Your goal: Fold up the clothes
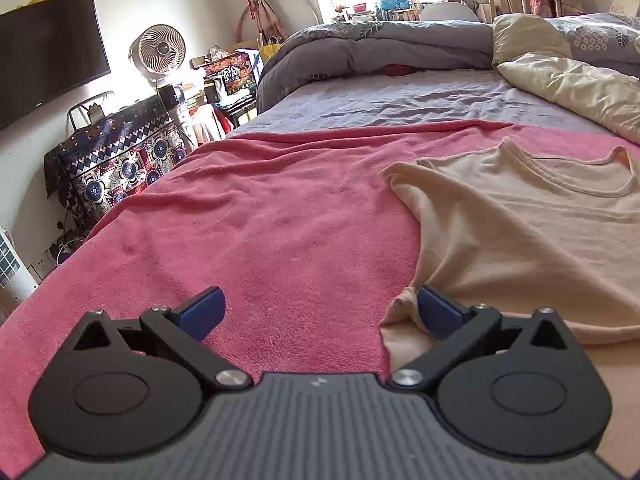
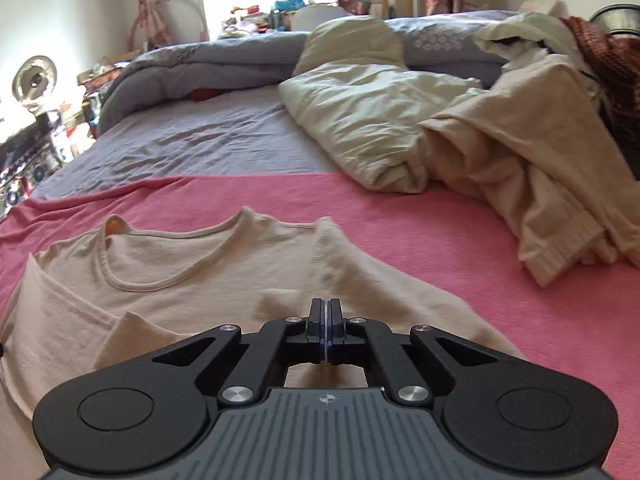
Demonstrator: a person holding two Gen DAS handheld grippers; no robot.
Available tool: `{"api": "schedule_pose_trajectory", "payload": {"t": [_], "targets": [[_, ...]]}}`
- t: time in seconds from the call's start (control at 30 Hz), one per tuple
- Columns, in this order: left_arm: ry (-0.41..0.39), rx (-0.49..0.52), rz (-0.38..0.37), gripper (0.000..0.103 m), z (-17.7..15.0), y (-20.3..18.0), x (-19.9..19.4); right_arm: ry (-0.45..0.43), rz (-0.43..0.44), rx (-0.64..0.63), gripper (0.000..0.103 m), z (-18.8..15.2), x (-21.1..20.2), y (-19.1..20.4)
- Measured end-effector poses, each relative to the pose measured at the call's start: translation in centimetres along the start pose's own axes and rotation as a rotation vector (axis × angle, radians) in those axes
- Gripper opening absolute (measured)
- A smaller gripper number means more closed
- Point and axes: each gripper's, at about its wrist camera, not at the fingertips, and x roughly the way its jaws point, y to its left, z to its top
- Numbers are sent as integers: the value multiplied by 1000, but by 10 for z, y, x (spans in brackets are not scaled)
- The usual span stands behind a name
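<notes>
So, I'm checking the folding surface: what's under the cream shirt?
The cream shirt lies on a pink blanket, which shows all around it. Past that, grey sheet. Anything directly beneath the shirt is covered.

Pink blanket covers the near bed, lavender sheet beyond. Grey duvet bunched at the far end. Wall-mounted television, round fan, patterned cloth-draped stand alongside.

I see my right gripper with its jaws pressed together low over the cream shirt, which lies flat on the pink blanket near a heap of clothes.
</notes>
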Motion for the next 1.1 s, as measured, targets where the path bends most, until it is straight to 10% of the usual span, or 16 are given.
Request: {"api": "schedule_pose_trajectory", "payload": {"t": [0.1,0.2,0.37,0.43,0.47,0.57,0.7,0.83,0.97,1.1], "targets": [[-1,1,1,103,0,0,0,20,-49,-8,3,-12,-1,-16],[-4,6,4,103,0,0,-1,3,76,41,11,-12,-3,-25],[-3,1,-1,103,0,1,0,-25,204,-12,52,8,8,1],[-1,-4,-5,103,0,2,0,31,193,-66,46,13,22,18],[0,-6,-7,103,0,2,0,56,148,-100,17,11,27,25],[1,-11,-11,103,0,3,1,44,55,-143,7,8,24,35],[4,-24,-22,103,0,4,2,-108,-17,-94,8,7,-13,23],[5,-30,-27,103,0,5,2,19,-49,-233,12,-15,16,21],[6,-29,-27,103,-1,5,1,-28,-87,-189,39,-18,-6,11],[1,-19,-19,103,0,3,0,-80,-152,-125,44,-31,-41,-7]]}}
